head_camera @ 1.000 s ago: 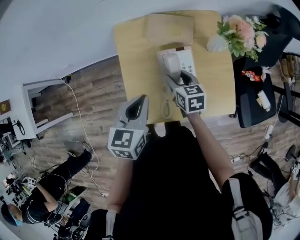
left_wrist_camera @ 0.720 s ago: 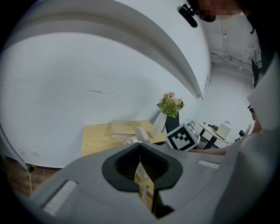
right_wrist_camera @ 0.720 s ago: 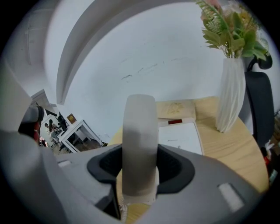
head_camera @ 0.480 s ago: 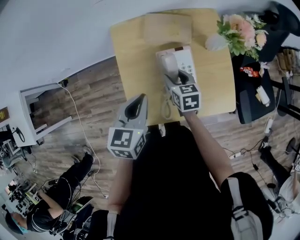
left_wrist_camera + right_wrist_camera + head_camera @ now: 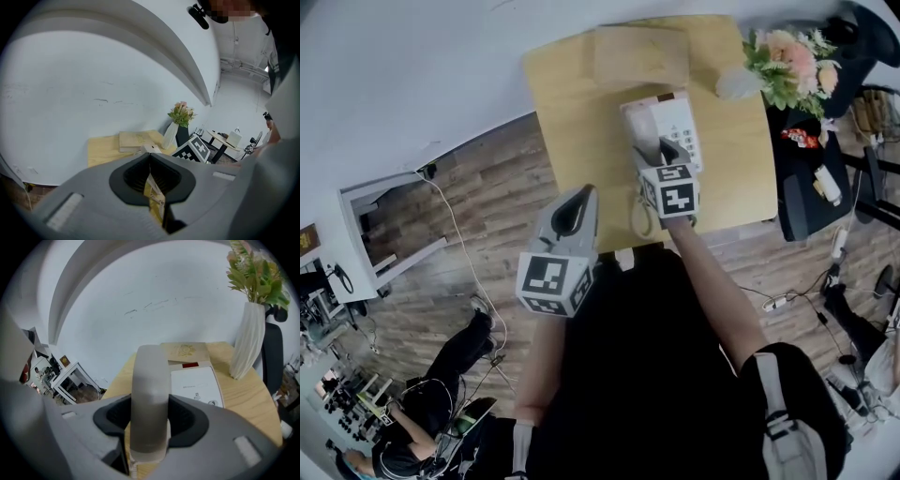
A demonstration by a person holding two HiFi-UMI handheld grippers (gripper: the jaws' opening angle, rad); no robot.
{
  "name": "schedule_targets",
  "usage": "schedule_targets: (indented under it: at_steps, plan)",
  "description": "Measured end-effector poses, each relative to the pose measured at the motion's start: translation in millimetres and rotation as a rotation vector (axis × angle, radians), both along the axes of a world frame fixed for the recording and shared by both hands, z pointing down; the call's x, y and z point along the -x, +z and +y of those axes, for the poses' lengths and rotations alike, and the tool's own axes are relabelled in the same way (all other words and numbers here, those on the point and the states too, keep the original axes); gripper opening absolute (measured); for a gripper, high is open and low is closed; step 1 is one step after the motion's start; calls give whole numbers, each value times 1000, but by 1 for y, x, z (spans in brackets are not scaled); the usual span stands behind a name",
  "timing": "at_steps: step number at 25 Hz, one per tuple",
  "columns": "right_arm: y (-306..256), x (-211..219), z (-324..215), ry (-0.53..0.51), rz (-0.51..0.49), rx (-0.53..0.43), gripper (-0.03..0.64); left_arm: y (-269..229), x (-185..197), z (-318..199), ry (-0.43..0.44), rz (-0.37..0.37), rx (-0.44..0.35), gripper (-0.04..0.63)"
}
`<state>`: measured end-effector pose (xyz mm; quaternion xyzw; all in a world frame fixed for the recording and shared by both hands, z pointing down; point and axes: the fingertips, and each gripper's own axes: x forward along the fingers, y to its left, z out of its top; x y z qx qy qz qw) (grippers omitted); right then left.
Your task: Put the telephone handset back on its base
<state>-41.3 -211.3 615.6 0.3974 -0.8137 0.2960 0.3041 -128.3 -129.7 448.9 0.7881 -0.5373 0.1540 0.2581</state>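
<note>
While the head view looks down on both grippers at once, only the right gripper view makes plain that the right gripper [image 5: 150, 416] is clamped on the pale telephone handset [image 5: 149, 380], which runs upright through the middle of that frame between the dark pads. Seen from the head, the handset [image 5: 643, 129] lies along the left side of the white telephone base [image 5: 677, 122] at upper centre of the light wood table [image 5: 572, 112], with the right gripper [image 5: 661, 152] just below it in the frame. Whether it rests in the cradle or hangs just above cannot be told. A coiled cord [image 5: 637, 214] loops toward the table's lower edge. The left gripper [image 5: 577, 204] is held near the table's lower left corner, and the left gripper view shows its jaws together at the tips with nothing gripped, a sliver of table and cord showing behind them. A white ribbed vase [image 5: 246, 341] at the right holds flowers [image 5: 255, 277] with green leaves. A tan book [image 5: 185, 351] lies just beyond the base [image 5: 194, 385].
</note>
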Motion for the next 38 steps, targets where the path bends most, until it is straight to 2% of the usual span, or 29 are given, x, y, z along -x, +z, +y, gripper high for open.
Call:
schedule_targets:
  at_steps: [13, 20, 23, 38]
  plan:
    - [21, 7, -10, 40, 84, 26, 216, 10, 12, -5, 71, 21, 14, 9]
    - [31, 4, -11, 77, 104, 40, 216, 6, 10, -7, 59, 22, 4, 9]
    - [29, 6, -10, 100, 90, 40, 218, 6, 7, -4, 80, 26, -4, 9]
    - [28, 4, -10, 63, 170, 32, 219, -1, -4, -3, 54, 38, -40, 9]
